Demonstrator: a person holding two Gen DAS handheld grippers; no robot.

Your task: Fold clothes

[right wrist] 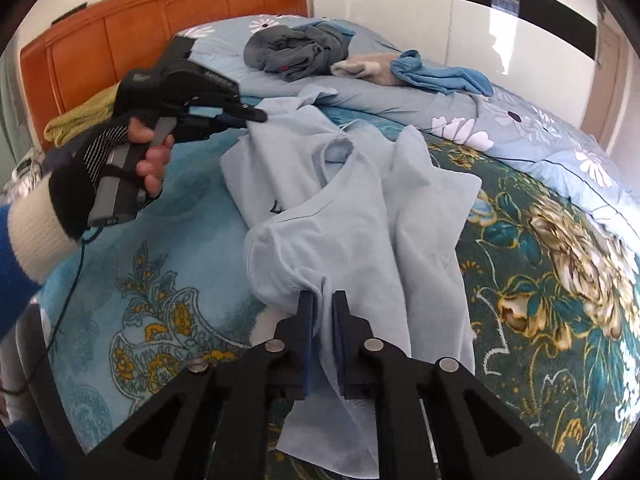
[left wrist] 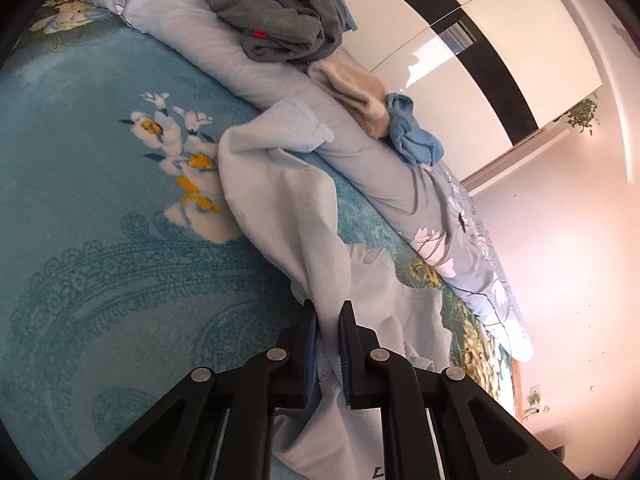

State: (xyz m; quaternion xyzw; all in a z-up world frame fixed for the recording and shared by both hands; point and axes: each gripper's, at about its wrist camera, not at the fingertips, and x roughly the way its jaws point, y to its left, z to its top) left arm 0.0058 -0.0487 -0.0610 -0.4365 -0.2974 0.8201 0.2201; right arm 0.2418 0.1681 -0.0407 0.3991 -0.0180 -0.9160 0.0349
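**A:** Left wrist view first. What have you got?

**B:** My left gripper (left wrist: 329,312) pinches a bunched fold of the pale blue shirt (left wrist: 280,184), jaws pressed on cloth. The shirt trails from my jaws across the teal bedspread (left wrist: 80,200) toward the rolled duvet (left wrist: 360,152) along the bed's far edge. A grey garment (left wrist: 276,16), a cream one (left wrist: 352,92) and a blue cloth (left wrist: 416,132) lie on that duvet.

**A:** The risk there?

**B:** I judge I hold several layers, not one clean hem. If I pull, the shirt may twist rather than spread, and its far end could drag against the duvet.

**A:** And the right wrist view?

**B:** My right gripper (right wrist: 322,300) also clamps the shirt (right wrist: 360,208), near the bed's near edge. Cloth hangs down between and below my jaws. The left gripper (right wrist: 256,115) shows up-left, held in a gloved hand (right wrist: 100,168), biting the shirt's far part near the headboard (right wrist: 160,12) side. The collar (right wrist: 338,148) sits crumpled in the middle.

**A:** What could go wrong?

**B:** The body is heaped between my two grips, so laying it down now would likely trap creases. Uneven tension could slip the thin fabric out of one pinch. A cable (right wrist: 76,272) dangles from the left handle and might snag the bedspread (right wrist: 160,280).
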